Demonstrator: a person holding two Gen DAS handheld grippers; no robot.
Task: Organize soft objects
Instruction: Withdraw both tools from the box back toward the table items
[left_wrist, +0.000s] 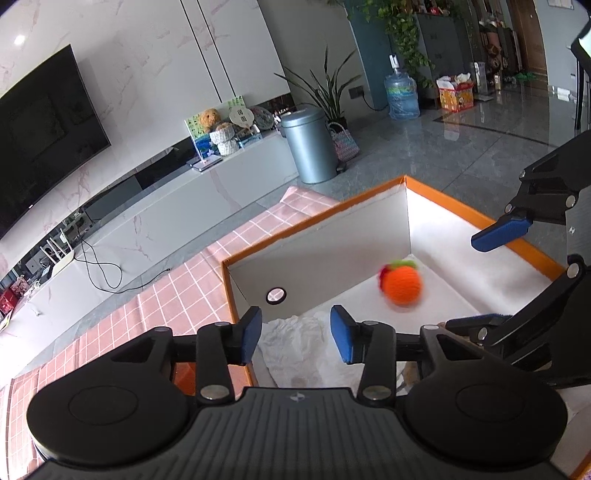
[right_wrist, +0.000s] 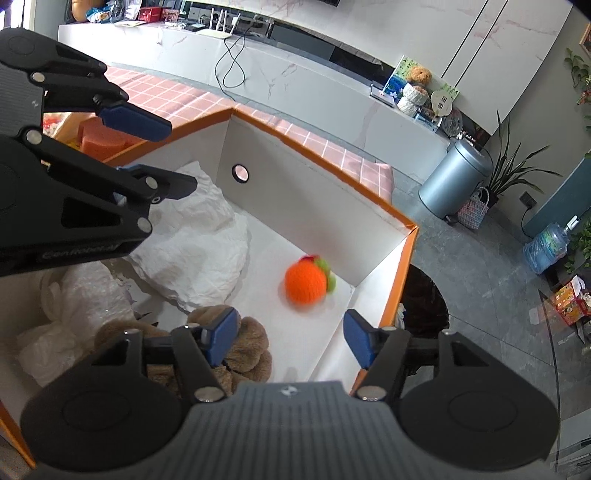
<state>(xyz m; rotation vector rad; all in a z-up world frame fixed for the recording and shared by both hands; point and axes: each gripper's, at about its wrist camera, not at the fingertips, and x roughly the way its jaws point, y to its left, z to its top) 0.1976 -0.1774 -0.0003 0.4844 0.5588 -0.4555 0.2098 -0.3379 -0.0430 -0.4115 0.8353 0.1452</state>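
Nearest us, the left tool (left_wrist: 295, 338) hangs over the near wall of the orange-edged box (left_wrist: 461, 210), jaws parted about halfway, nothing between the blue pads. The right tool (right_wrist: 290, 338) stands wider, also empty, over the box's opposite side above a brown plush toy (right_wrist: 247, 350).

We read both as just past a release: the knitted orange ball (right_wrist: 304, 282) is blurred, loose on the white box floor near the far corner, touching neither tool. Both tools point down into the box, which suits dropping soft things in rather than placing them.

Count inside the box:
- one orange ball with a green and red tuft
- one brown plush
- crumpled white paper or cloth (right_wrist: 199, 236), at least two bundles
- one round hole (right_wrist: 240, 172) in a side wall

Outside it, on the pink checked surface (left_wrist: 155, 306), one orange foam block (right_wrist: 99, 142) waits, likely next.
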